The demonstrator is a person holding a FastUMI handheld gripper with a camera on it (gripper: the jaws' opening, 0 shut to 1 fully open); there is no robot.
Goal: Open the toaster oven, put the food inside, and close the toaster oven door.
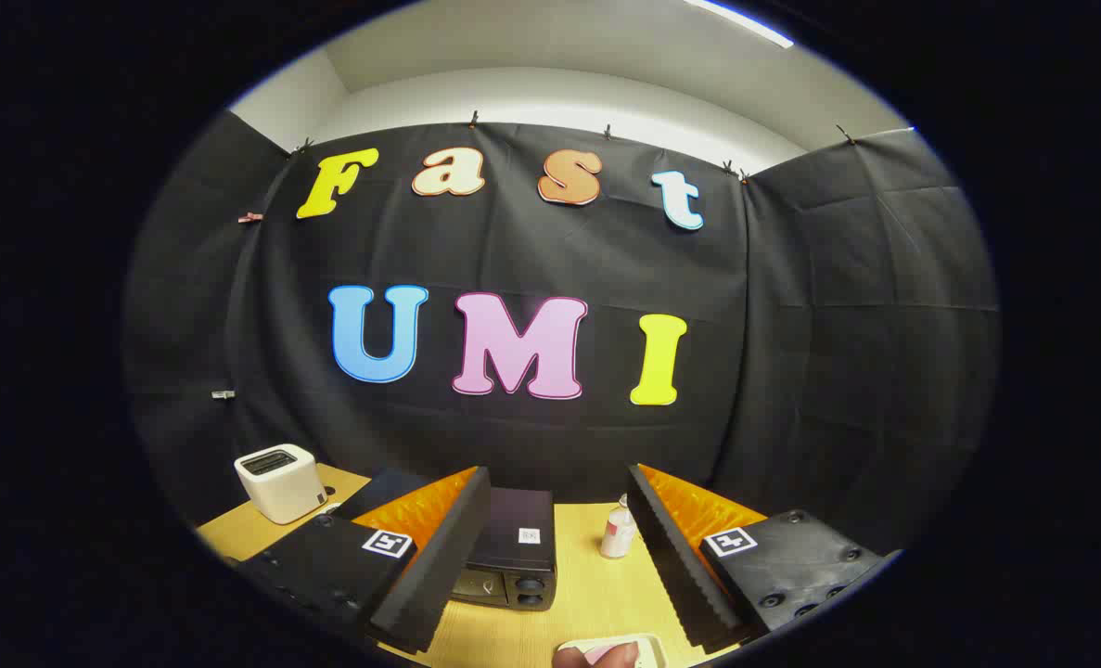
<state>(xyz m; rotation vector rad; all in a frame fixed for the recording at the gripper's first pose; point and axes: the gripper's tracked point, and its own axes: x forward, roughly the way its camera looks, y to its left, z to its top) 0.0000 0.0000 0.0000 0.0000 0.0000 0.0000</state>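
Note:
A dark toaster oven point(513, 552) stands on the wooden table point(596, 603), beyond my left finger, which hides part of it; its knobs face me and I cannot see whether its door is open or closed. My gripper point(559, 547) is held high above the table, open wide, with nothing between its fingers. Below and between the fingertips lies a pale tray point(638, 647) with reddish-brown and pink food point(596, 656) on it, only partly visible.
A white slot toaster point(279, 481) sits at the table's far left. A small clear bottle with a pinkish label point(619, 532) stands just right of the toaster oven, close to my right finger. Black cloth walls enclose the booth.

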